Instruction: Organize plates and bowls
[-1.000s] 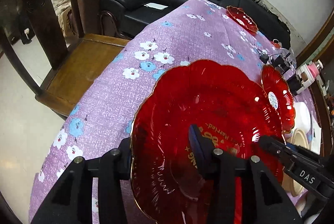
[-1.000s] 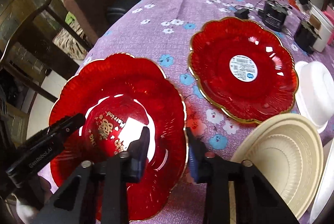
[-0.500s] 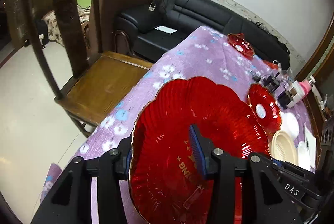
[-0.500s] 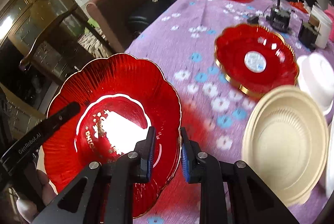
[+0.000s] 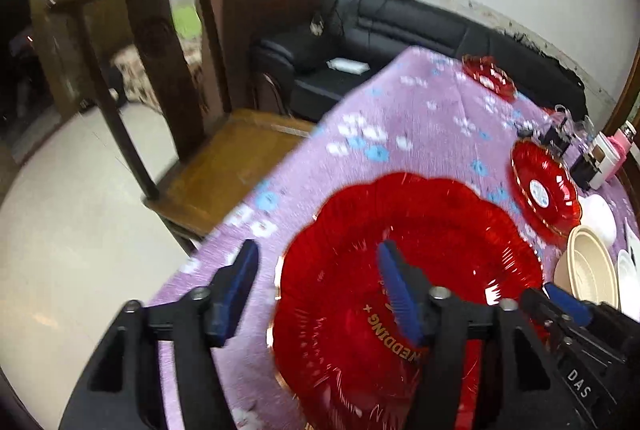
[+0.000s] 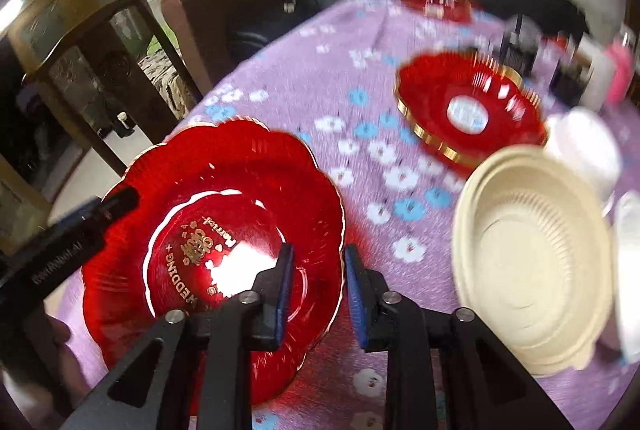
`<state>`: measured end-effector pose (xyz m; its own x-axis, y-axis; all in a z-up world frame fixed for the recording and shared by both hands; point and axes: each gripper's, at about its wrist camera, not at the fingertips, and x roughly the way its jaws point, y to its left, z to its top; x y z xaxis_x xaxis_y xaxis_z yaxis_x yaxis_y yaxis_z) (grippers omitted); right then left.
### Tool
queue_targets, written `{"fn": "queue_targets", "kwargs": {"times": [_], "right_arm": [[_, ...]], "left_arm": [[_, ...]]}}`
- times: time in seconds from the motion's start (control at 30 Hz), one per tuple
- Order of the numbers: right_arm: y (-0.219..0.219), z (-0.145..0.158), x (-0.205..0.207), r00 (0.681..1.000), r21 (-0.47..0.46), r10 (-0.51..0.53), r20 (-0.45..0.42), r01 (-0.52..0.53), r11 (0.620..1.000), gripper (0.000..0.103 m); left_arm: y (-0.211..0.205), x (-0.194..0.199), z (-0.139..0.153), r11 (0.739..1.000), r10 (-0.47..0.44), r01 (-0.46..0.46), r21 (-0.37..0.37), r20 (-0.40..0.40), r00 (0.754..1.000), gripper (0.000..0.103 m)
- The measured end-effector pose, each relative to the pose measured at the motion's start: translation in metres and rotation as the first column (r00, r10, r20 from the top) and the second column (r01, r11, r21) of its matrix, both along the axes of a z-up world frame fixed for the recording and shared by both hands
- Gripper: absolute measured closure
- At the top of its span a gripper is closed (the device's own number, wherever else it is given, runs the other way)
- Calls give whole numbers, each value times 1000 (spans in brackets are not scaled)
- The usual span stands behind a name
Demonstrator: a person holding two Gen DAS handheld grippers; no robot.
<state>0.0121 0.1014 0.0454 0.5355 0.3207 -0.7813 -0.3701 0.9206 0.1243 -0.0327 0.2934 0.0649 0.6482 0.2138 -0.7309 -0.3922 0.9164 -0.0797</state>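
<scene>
A red scalloped plate with gold wedding lettering [image 5: 404, 294] [image 6: 224, 230] is held off the purple flowered tablecloth [image 5: 420, 117]. My right gripper [image 6: 316, 284] is shut on its right rim. My left gripper [image 5: 316, 290] stands open: one finger lies over the plate's face, the other is clear of its left rim. A second red plate with a white label [image 5: 544, 189] [image 6: 468, 109] rests on the table. A cream bowl [image 6: 532, 254] [image 5: 592, 270] and a white bowl [image 6: 588, 145] lie to its right. A third red plate [image 5: 488, 75] is at the far end.
A wooden chair [image 5: 192, 133] stands left of the table, with a brown armchair and black sofa [image 5: 400, 29] behind. Dark gadgets and white and pink containers [image 6: 592, 69] crowd the far right of the table. A white plate edge [image 6: 628, 270] shows at the far right.
My left gripper has opened and let go of the red plate's left rim. The right gripper still holds the plate. Both views swung and the scene is blurred by motion.
</scene>
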Motion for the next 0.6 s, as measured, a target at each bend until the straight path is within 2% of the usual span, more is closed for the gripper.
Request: {"fn": "queue_targets", "kwargs": {"times": [0.13, 0.2, 0.37, 0.6], "right_arm": [[-18, 22, -31, 995, 50, -21, 102, 16, 999, 56], [-27, 30, -51, 986, 66, -39, 160, 29, 997, 51], [-55, 48, -101, 952, 108, -105, 286, 77, 991, 33], [-101, 62, -144, 911, 156, -194, 365, 145, 977, 29]], "left_arm": [[-14, -27, 24, 997, 33, -37, 64, 77, 997, 28], [-26, -44, 35, 995, 41, -51, 90, 108, 993, 18], [-60, -77, 55, 992, 25, -44, 121, 158, 987, 12], [-123, -99, 77, 977, -77, 36, 212, 191, 979, 11]]}}
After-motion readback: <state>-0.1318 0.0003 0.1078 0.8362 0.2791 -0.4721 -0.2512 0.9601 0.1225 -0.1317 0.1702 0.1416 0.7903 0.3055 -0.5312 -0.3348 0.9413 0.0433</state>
